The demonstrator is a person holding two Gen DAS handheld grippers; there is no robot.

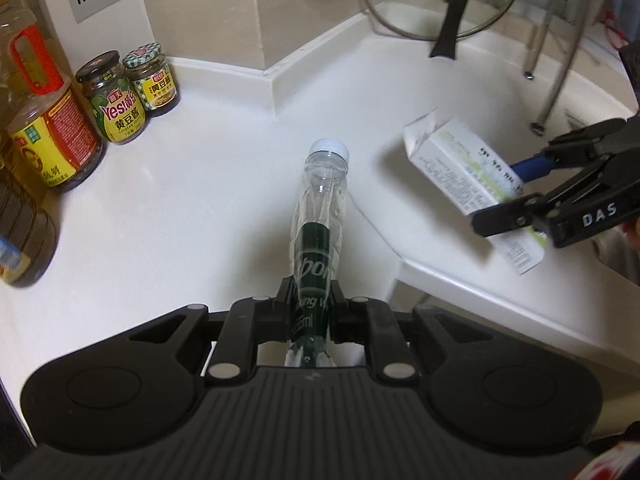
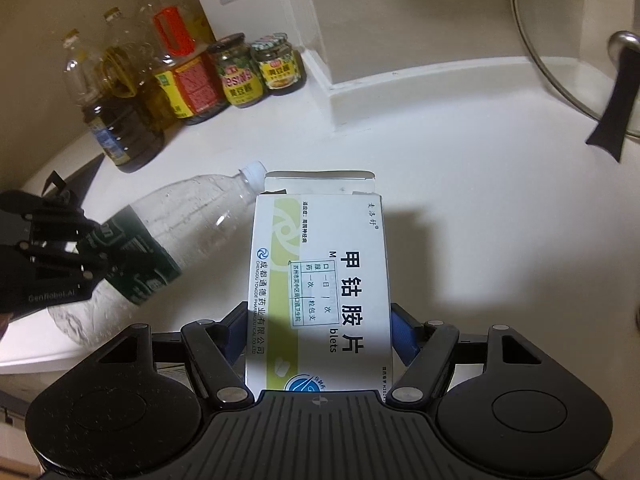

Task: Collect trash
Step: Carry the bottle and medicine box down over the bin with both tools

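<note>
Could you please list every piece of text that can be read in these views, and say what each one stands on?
"DAS": right gripper.
"GenRobot.AI": left gripper.
"甲钴胺片", "CHENGDU TONGDE PHARMACEUTICAL CO.,LTD": medicine box.
"Yes!", "黄豆酱": sauce jar.
"黄豆酱": second jar.
Plastic bottle: label partly hidden, only fragments.
Oil bottles' labels: blurred.

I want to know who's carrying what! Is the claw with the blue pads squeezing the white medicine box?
Touching. In the right wrist view, the right claw has the medicine box between its blue pads, pressed against both sides.

Clear bottle w/ dark green label, white cap; white box w/ olive-green stripe, black text; jar lids green checked
</note>
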